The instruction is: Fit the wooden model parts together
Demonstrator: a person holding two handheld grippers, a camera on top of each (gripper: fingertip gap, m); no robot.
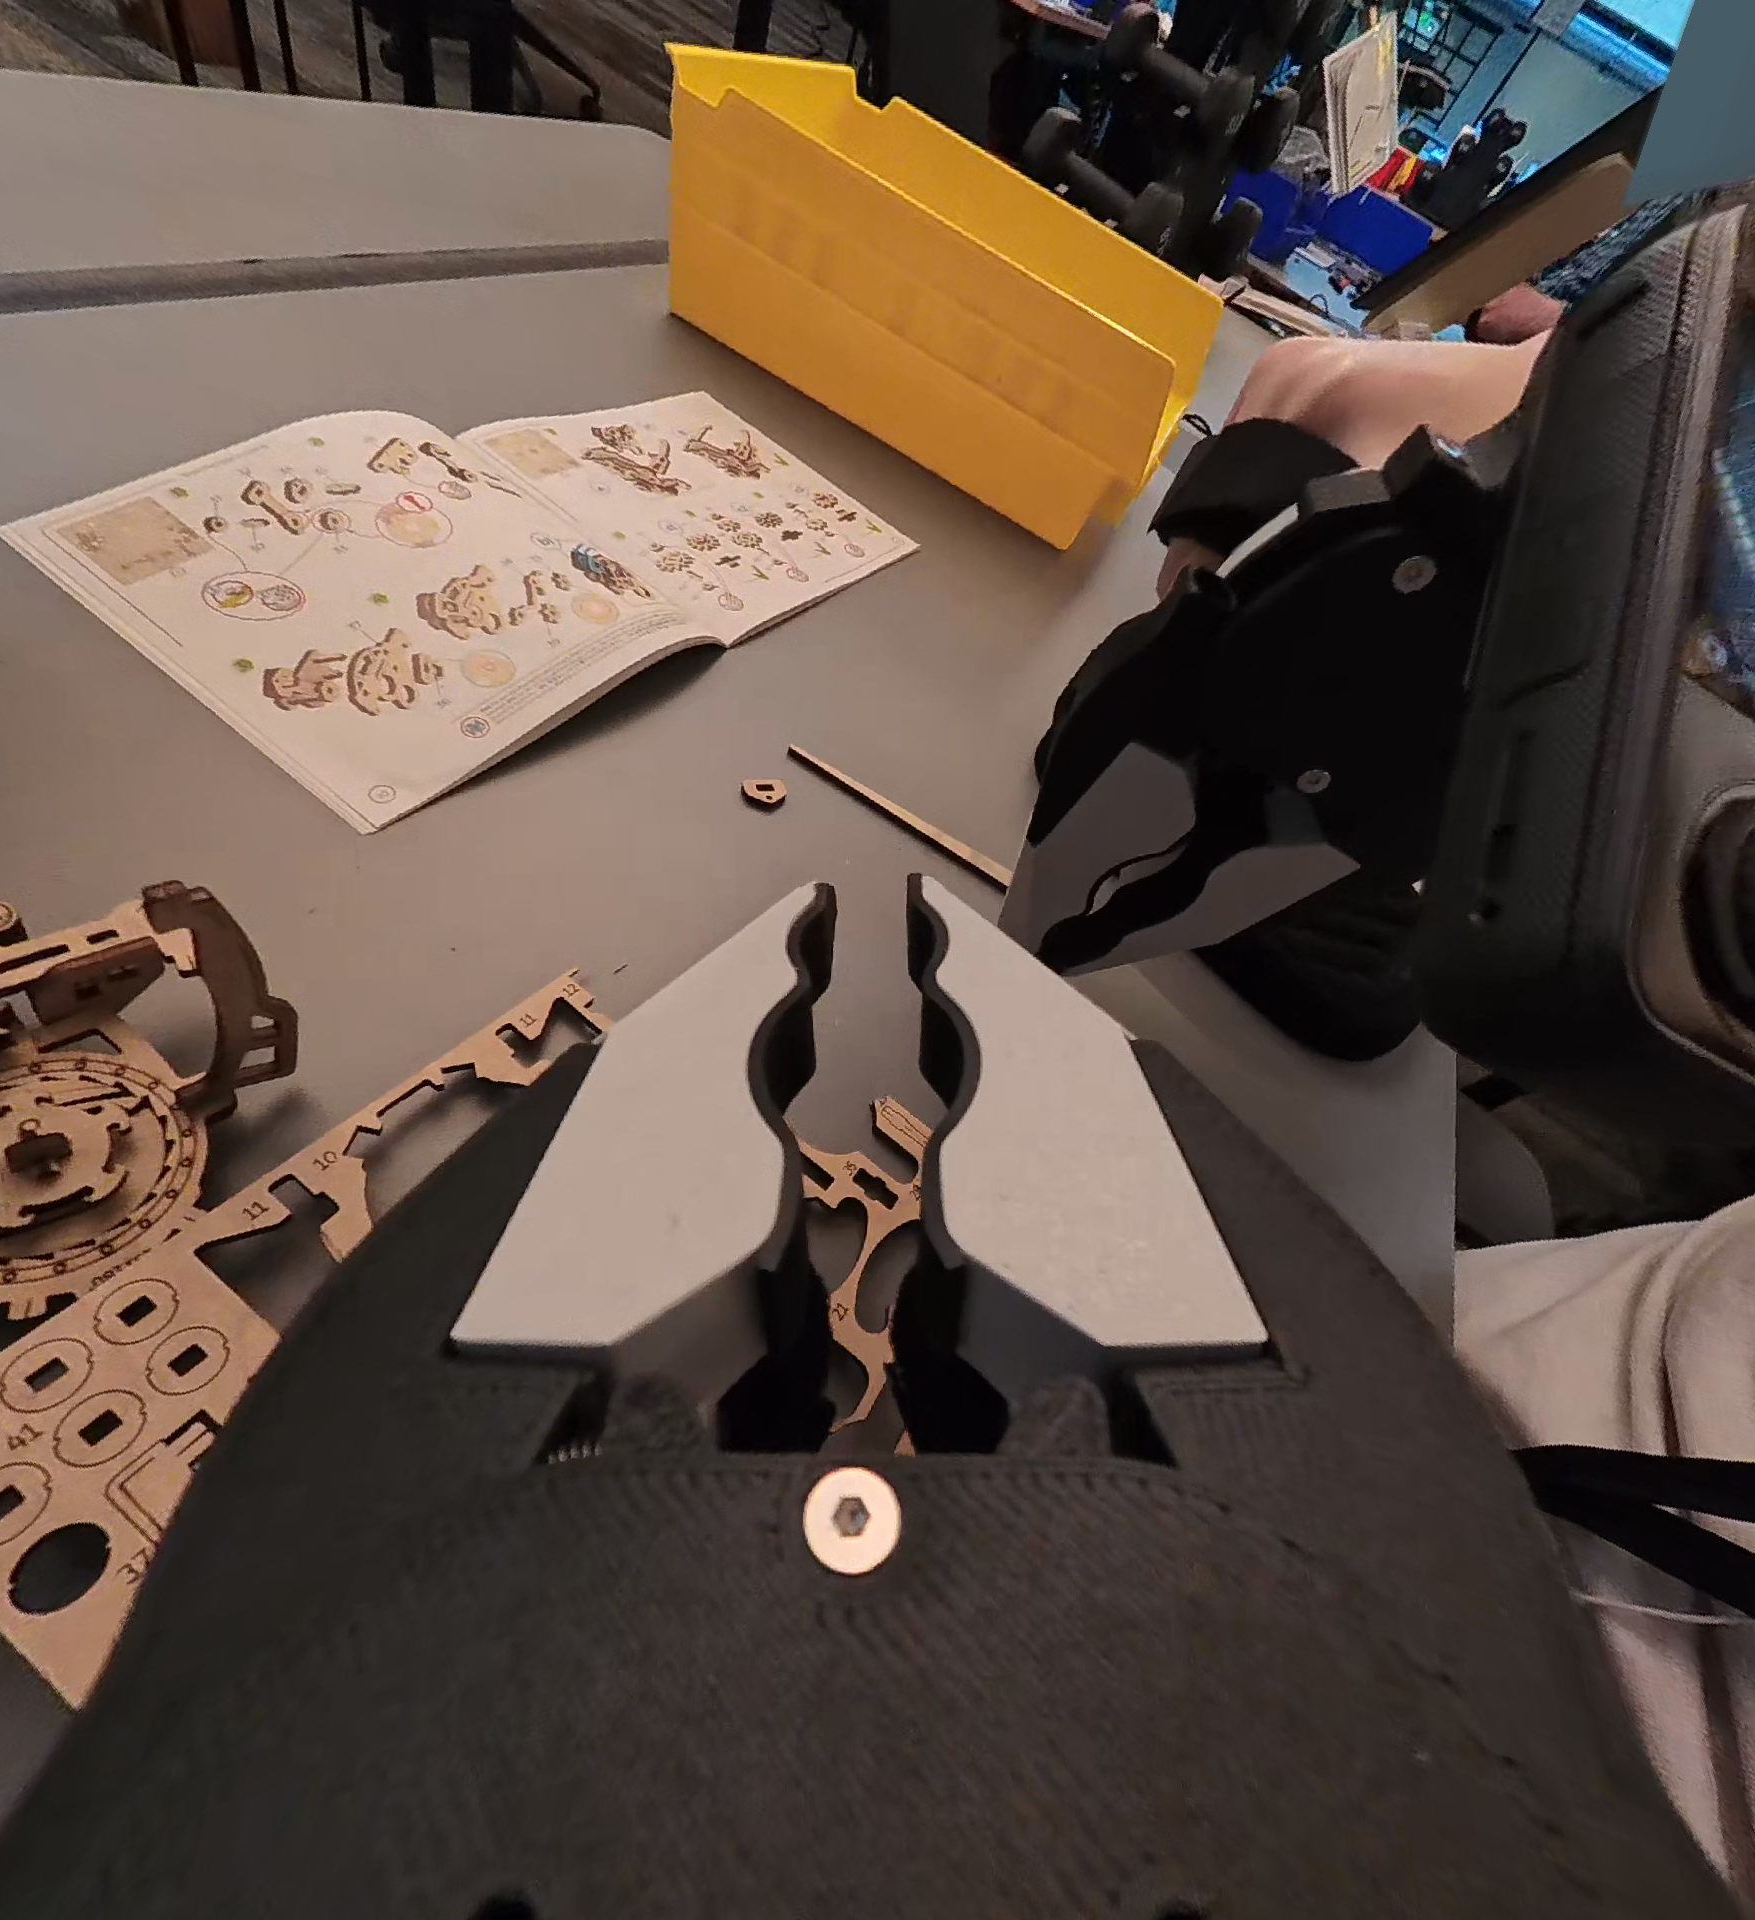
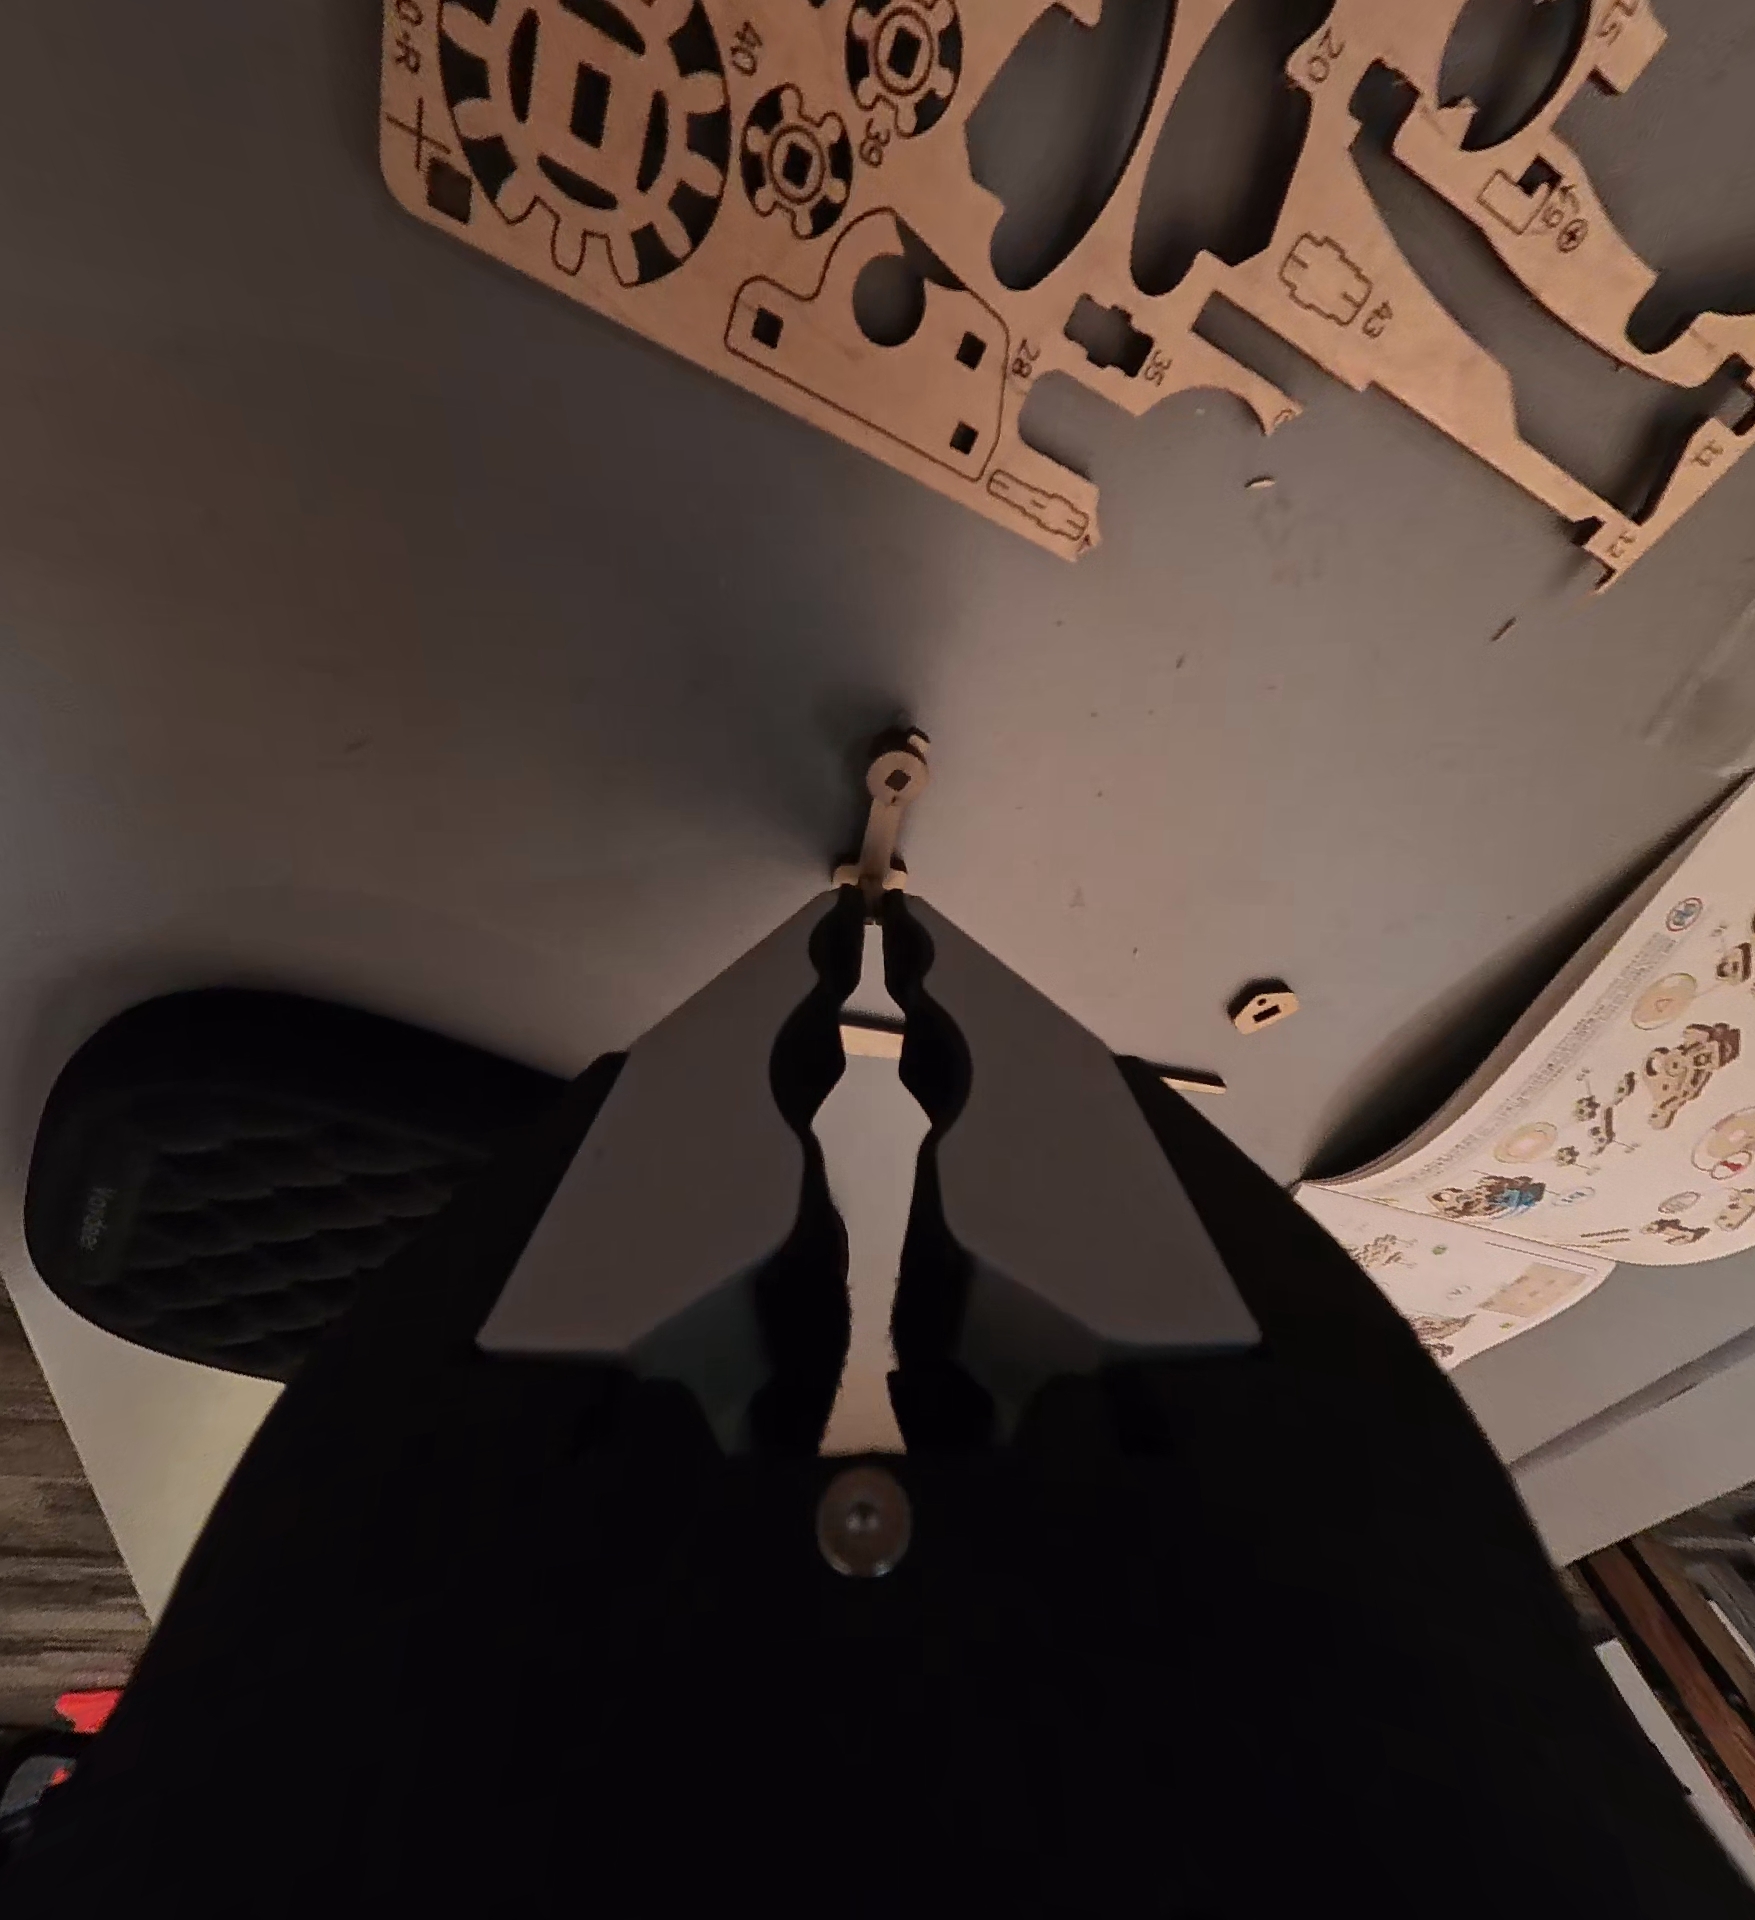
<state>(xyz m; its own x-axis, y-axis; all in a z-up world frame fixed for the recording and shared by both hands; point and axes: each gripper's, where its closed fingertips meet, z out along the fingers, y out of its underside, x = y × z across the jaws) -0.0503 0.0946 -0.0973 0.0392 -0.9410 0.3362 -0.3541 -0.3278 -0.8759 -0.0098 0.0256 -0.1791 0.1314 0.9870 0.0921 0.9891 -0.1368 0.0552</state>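
Note:
My right gripper (image 2: 865, 906) is shut on a small wooden lever part (image 2: 888, 805) with a square hole at its far end. The part sticks out past the fingertips, close over the grey table (image 2: 437, 675). In the left wrist view the right gripper (image 1: 1047, 938) points down at the table near its right edge. My left gripper (image 1: 871, 902) is open a little and empty, hovering above a laser-cut wooden parts sheet (image 1: 94, 1413). A partly built wooden model (image 1: 52, 1101) with a round geared base stands at the left.
An open instruction booklet (image 1: 457, 592) lies mid-table, with a yellow bin (image 1: 914, 312) behind it. A small loose wooden piece (image 1: 764, 792) and a thin wooden stick (image 1: 894, 810) lie near the right gripper. A black padded rest (image 2: 260, 1174) sits at the table edge. The grippers' ends are close to 12 centimeters from one another.

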